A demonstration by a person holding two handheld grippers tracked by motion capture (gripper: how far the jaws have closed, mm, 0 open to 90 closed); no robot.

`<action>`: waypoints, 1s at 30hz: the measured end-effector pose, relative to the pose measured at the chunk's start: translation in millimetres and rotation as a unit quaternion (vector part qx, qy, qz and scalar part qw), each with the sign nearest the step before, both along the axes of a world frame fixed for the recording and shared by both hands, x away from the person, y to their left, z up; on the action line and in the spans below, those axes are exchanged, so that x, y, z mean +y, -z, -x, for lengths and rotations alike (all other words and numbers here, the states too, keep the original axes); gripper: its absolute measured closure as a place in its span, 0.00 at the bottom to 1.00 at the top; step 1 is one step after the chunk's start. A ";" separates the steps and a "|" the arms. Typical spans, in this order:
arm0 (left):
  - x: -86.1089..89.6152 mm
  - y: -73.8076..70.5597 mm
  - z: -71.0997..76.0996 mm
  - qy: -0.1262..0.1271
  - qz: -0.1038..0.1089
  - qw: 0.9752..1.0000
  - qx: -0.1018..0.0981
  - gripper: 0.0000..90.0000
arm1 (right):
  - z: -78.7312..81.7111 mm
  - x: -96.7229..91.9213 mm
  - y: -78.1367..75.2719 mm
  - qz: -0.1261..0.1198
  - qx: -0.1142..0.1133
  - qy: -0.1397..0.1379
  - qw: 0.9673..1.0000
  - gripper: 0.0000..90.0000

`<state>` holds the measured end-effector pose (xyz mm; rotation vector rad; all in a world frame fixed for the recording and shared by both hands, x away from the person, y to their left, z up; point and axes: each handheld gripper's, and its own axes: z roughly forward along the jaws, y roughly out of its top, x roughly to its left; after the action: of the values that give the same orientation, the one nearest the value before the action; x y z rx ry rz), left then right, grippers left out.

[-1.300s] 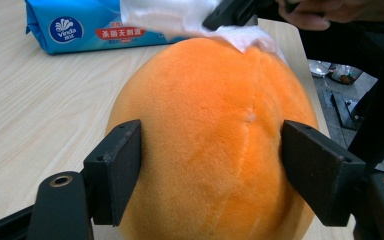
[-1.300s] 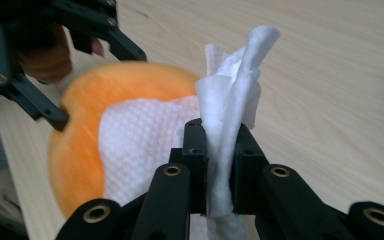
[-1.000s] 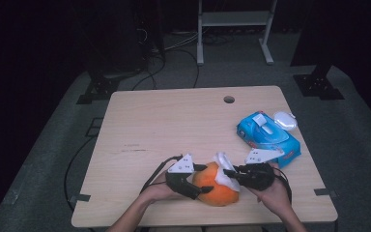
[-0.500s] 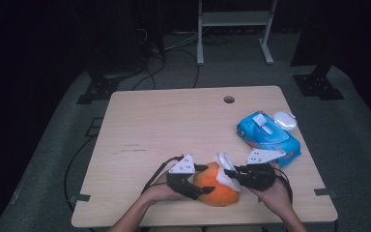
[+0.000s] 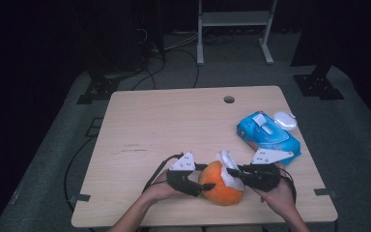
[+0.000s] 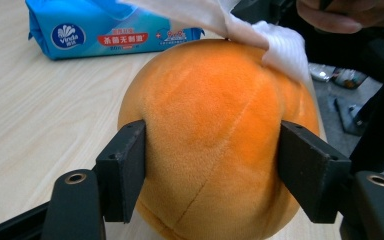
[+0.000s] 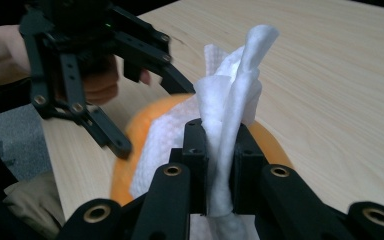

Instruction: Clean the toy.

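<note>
This looks like a lab or recording studio rather than a home. A plain light-wood table (image 5: 174, 125) with a cable hole (image 5: 229, 99) stands alone on grey carpet (image 5: 348, 121), its surroundings dark and walled in black. Black stand feet (image 5: 98, 90) sit on the floor to either side, loose cables (image 5: 174, 46) trail across it, and a white metal rack (image 5: 234, 24) stands behind.
</note>
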<state>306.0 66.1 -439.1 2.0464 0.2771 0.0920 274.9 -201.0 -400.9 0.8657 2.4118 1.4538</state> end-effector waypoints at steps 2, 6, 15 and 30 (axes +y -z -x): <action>0.9 -0.1 0.4 0.000 -0.004 1.000 -0.002 0.35 | -0.4 6.0 -0.5 0.011 -0.007 -0.004 1.000 0.89; 3.6 1.3 -1.3 0.000 -0.004 1.000 0.001 0.35 | -4.6 -0.2 5.1 0.030 -0.003 0.010 1.000 0.89; -2.7 -2.4 3.5 0.011 -0.010 1.000 -0.014 0.34 | -0.3 4.5 -4.0 0.013 -0.008 0.001 1.000 0.88; 0.8 1.0 -4.1 -0.003 0.023 0.999 0.022 0.40 | -1.0 2.6 2.1 0.010 0.007 0.000 1.000 0.88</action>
<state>310.1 66.9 -440.2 2.0037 0.3086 0.0442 275.8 -198.3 -403.0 0.8736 2.4324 1.4252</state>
